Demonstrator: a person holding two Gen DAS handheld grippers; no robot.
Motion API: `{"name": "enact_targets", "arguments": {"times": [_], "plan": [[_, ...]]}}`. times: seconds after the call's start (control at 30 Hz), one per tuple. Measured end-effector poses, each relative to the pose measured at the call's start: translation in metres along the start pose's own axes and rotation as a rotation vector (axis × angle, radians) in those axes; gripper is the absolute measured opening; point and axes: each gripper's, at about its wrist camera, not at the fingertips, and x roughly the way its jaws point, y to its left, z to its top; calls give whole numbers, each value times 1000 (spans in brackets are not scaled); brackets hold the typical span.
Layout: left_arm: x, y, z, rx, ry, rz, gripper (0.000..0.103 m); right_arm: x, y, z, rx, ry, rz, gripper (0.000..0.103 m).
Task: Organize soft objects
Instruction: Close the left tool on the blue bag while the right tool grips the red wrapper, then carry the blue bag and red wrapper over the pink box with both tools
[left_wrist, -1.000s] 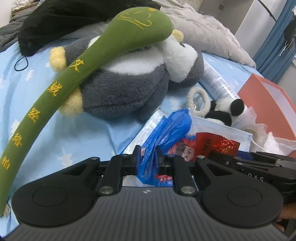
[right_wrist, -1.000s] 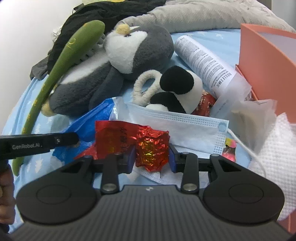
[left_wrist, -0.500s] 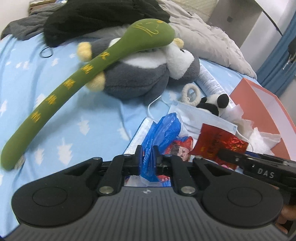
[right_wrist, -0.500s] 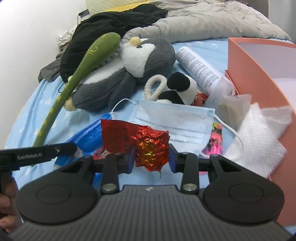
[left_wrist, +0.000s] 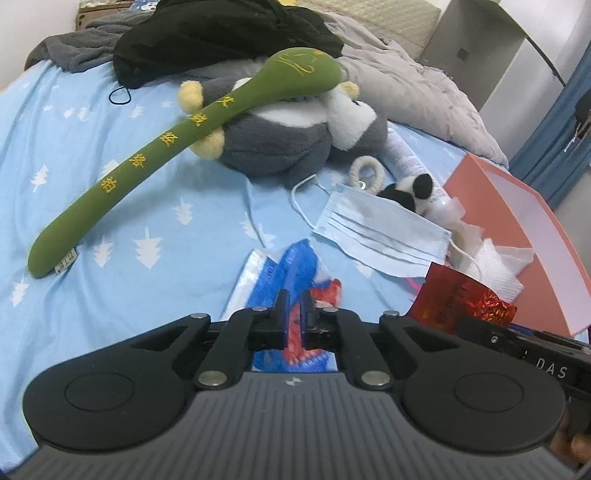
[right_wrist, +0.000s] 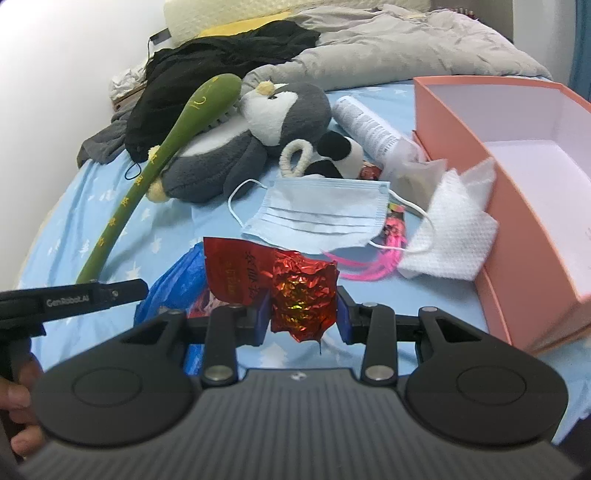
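Observation:
My left gripper (left_wrist: 292, 297) is closing tight on a crumpled blue plastic bag (left_wrist: 295, 264), lifted just over the sheet. My right gripper (right_wrist: 303, 295) is shut on a red foil packet (right_wrist: 236, 273), whose crinkled end sits between the pads. That packet (left_wrist: 458, 302) also shows at the right of the left wrist view. Farther back lie a long green plush (left_wrist: 166, 147), a grey penguin plush (left_wrist: 280, 147) under its head, and a small panda plush (right_wrist: 332, 151). A pale blue face mask (right_wrist: 317, 210) lies flat in front of the panda.
An open pink box (right_wrist: 517, 184) stands at the right, with white tissue (right_wrist: 454, 229) against its side. A white tube (right_wrist: 369, 125) and a pink wrapper (right_wrist: 391, 236) lie near the mask. Black clothing (left_wrist: 221, 37) and a grey quilt (right_wrist: 406, 48) fill the back of the bed.
Both grippers have drawn back and up from the pile, carrying the blue bag and the red packet. The face mask now lies uncovered. The left jaws have narrowed on the bag.

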Motion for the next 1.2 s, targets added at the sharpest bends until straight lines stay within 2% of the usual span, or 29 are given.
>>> {"name": "enact_targets", "arguments": {"times": [0.23, 0.5, 0.53, 0.6, 0.63, 0.67, 0.77, 1.0, 1.03, 1.13, 1.2], "plan": [[-11, -14, -5, 40, -6, -14, 2, -20, -10, -12, 37, -35, -14, 39], [-6, -6, -11, 73, 48, 5, 4, -14, -22, -27, 59, 0, -21, 39], [-5, -4, -11, 72, 52, 2, 5, -13, -22, -28, 57, 6, -21, 39], [-3, 1, -11, 65, 70, 6, 19, -9, -21, -31, 51, 19, -18, 39], [-2, 3, -12, 65, 72, 12, 34, -7, -21, -32, 50, 26, -15, 39], [-1, 4, -12, 69, 69, 18, 45, -5, -21, -34, 50, 34, -12, 39], [4, 5, -13, 101, 64, 38, 51, -3, -19, -38, 47, 44, -9, 39], [37, 4, -13, 161, 105, 74, 51, 1, -22, -42, 58, 61, -11, 39], [42, 4, -13, 167, 115, 89, 48, 2, -22, -42, 58, 63, -11, 39], [56, 6, -13, 149, 150, 117, 26, 0, -21, -42, 51, 51, -12, 34], [55, 6, -13, 127, 142, 118, 18, -1, -23, -41, 58, 47, -14, 33]]}}
